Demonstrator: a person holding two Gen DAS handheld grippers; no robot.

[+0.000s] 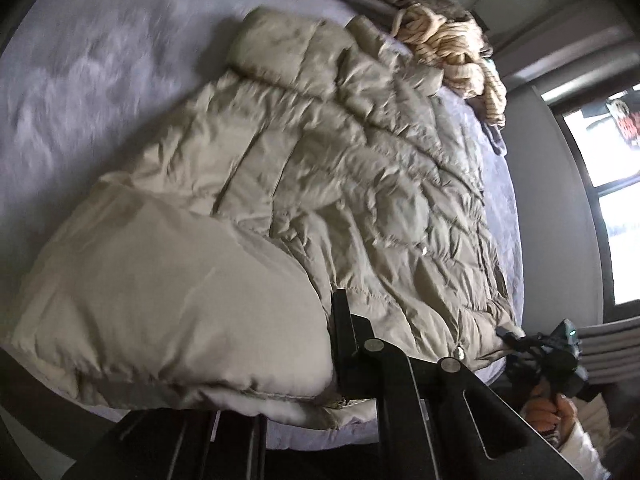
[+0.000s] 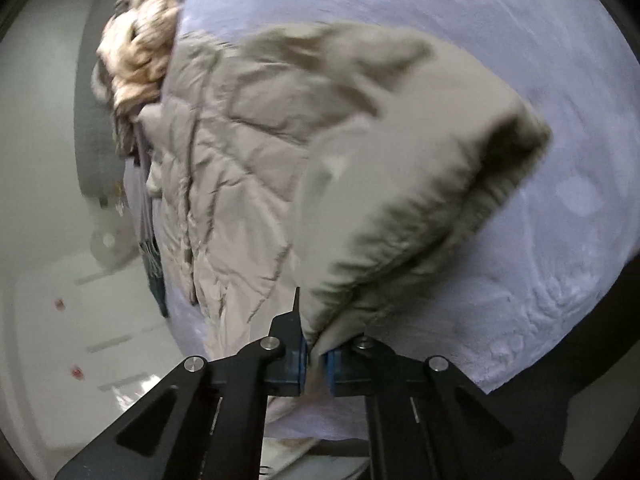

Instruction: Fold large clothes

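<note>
A large beige quilted puffer jacket (image 1: 340, 168) lies spread on a lavender bed sheet (image 1: 80, 60). My left gripper (image 1: 336, 364) is shut on the jacket's smooth lower part, which bulges up at the lower left. My right gripper (image 2: 316, 356) is shut on the jacket (image 2: 240, 160), its blue pads (image 2: 296, 360) pinching a lifted beige flap that folds over toward the right. The right gripper also shows in the left wrist view (image 1: 560, 348), at the jacket's near corner by the bed edge.
A pile of tan striped knitwear (image 1: 452, 48) lies at the far end of the bed; it also shows in the right wrist view (image 2: 136, 48). A window (image 1: 612, 200) is to the right. White drawers (image 2: 80, 320) stand beside the bed sheet (image 2: 520, 40).
</note>
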